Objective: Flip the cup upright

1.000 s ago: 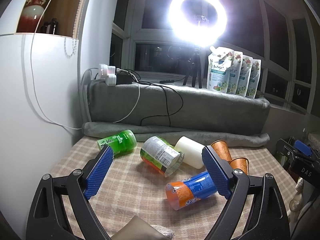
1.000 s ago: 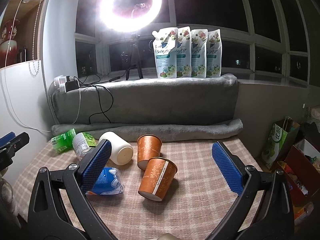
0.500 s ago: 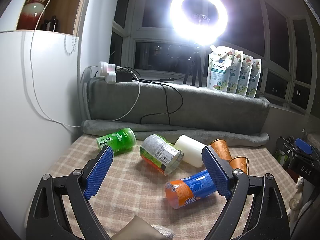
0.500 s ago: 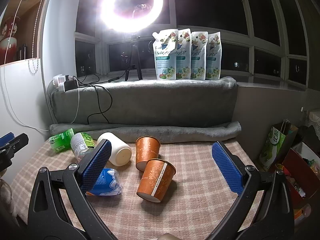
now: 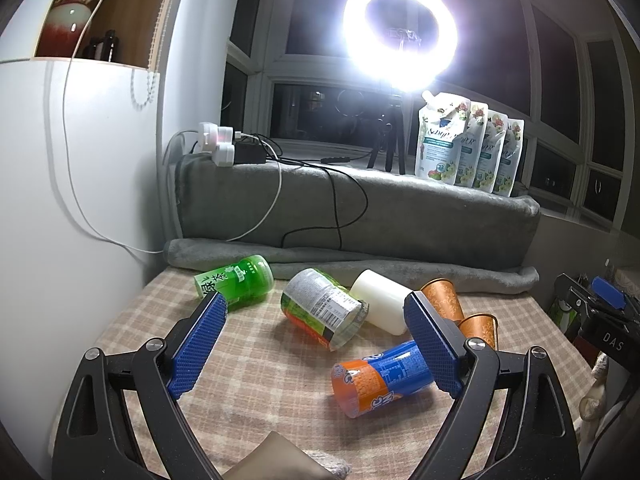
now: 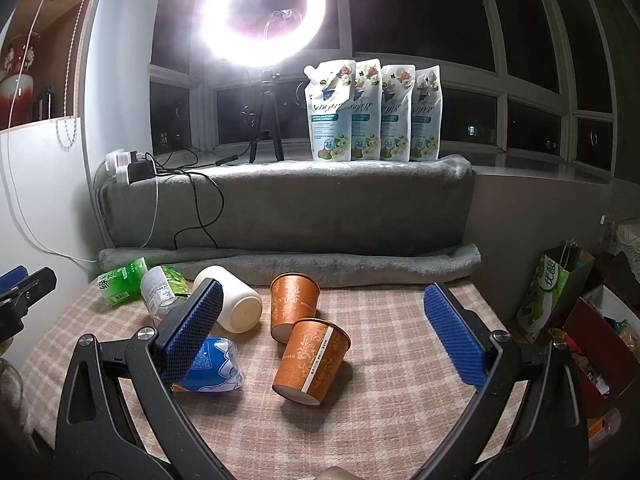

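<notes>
Jaws: both grippers spread, empty. Right gripper (image 6: 322, 322) hovered before tipped orange cup (image 6: 310, 356); approach step; next, pinching its wall, judged.

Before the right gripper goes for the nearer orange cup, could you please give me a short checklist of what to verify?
1. Right gripper open wide: ok.
2. Nearer orange cup between its fingers in the view: ok.
3. Cup already upright: not ok, it lies tilted.
4. Cup apart from the second orange cup: cannot tell, they overlap.
5. Left gripper open and holding nothing: ok.
6. Blue bottle clear of the left finger: cannot tell.
</notes>
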Motion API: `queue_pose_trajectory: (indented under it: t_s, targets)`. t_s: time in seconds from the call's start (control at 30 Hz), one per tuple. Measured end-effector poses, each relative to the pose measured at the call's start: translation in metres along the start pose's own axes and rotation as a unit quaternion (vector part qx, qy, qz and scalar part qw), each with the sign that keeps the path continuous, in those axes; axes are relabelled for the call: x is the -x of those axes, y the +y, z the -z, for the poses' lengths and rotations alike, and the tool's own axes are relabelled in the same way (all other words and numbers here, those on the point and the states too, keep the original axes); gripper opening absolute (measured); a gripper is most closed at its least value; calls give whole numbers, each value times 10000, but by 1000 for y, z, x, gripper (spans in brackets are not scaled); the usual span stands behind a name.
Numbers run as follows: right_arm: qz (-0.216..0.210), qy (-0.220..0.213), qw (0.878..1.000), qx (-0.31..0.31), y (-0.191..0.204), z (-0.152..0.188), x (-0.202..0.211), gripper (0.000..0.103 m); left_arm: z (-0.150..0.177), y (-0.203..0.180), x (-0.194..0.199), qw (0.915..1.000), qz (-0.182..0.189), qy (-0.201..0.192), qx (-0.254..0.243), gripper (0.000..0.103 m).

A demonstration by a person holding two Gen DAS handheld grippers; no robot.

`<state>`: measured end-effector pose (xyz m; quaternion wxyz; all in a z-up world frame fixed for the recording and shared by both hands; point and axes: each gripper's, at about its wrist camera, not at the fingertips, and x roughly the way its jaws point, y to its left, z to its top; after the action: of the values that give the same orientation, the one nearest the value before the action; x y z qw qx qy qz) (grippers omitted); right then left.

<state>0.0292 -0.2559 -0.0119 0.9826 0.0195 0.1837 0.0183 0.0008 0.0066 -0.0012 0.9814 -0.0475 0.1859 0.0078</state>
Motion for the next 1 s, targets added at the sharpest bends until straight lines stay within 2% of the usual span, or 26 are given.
queue_pose_trajectory:
  t_s: [0.83,1.0]
  targets:
    - [-91,100,9998,140,6,1,-13,102,4,11,-2,9999,-64,89,122,90]
    - [-343,249,9989,174,13,-1,-24,102,4,19,-4,9996,-137,140,183,90]
